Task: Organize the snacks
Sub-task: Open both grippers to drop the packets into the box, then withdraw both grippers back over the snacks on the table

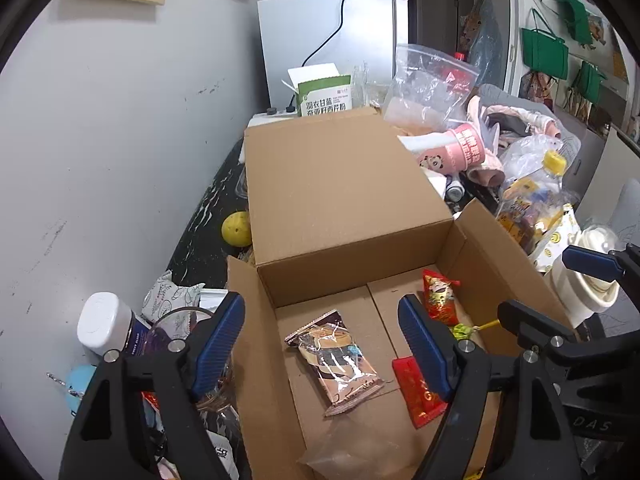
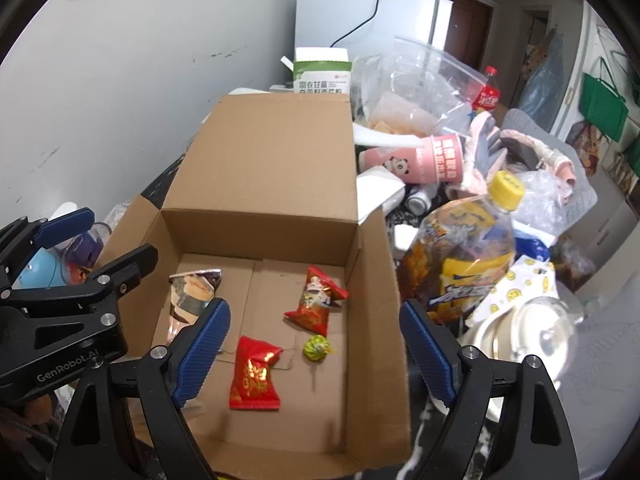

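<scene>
An open cardboard box sits under both grippers. On its floor lie a brown snack packet, a plain red packet, a red packet with a printed figure and a green wrapped lollipop. My left gripper hangs open above the brown packet without touching it. Above the plain red packet and the lollipop, my right gripper is also open, with nothing between its pads.
Clutter rings the box: a yellow-capped drink bottle, a pink panda cup, a clear zip bag and a white lidded bowl on the right. A white-capped jar and a yellow ball sit left, by the wall.
</scene>
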Demonstrator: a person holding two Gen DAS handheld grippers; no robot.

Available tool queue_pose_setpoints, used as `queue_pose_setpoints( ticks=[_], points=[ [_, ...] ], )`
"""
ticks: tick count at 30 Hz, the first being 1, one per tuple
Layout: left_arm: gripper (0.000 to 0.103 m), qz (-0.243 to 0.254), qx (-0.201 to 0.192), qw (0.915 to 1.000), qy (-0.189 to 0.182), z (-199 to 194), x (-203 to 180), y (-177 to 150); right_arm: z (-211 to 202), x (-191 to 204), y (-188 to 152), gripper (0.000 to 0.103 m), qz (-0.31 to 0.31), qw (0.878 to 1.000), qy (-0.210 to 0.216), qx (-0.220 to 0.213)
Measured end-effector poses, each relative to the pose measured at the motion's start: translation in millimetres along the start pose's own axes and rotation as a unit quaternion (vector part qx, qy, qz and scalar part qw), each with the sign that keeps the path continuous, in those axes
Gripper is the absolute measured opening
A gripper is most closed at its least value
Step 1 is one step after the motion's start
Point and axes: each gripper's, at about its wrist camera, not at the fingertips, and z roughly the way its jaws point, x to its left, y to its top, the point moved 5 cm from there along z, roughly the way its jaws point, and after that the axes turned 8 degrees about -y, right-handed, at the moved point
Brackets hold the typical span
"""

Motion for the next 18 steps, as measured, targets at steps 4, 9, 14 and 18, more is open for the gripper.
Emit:
queue_pose_setpoints(
  ticks=[4,9,14,18],
  points=[
    [0.079,0.005,-0.019,0.9998,-0.006,-23,-7,7,-22,-6,2,0.087,0.002,1.0,-0.009,-0.017],
    [0.079,0.012,-0.045,0.9989,-0.009,-54,-15,13,-51,-14,5,0.087,0.005,0.999,-0.026,-0.037],
    [0.079,0.018,-0.066,0.9976,-0.012,-82,-20,14,-78,-19,4,0.089,0.01,0.998,-0.029,-0.056],
    [0.079,0.018,-0.08,0.9965,-0.013,-101,-22,11,-96,-18,-1,0.09,0.008,0.997,-0.029,-0.071]
  ],
)
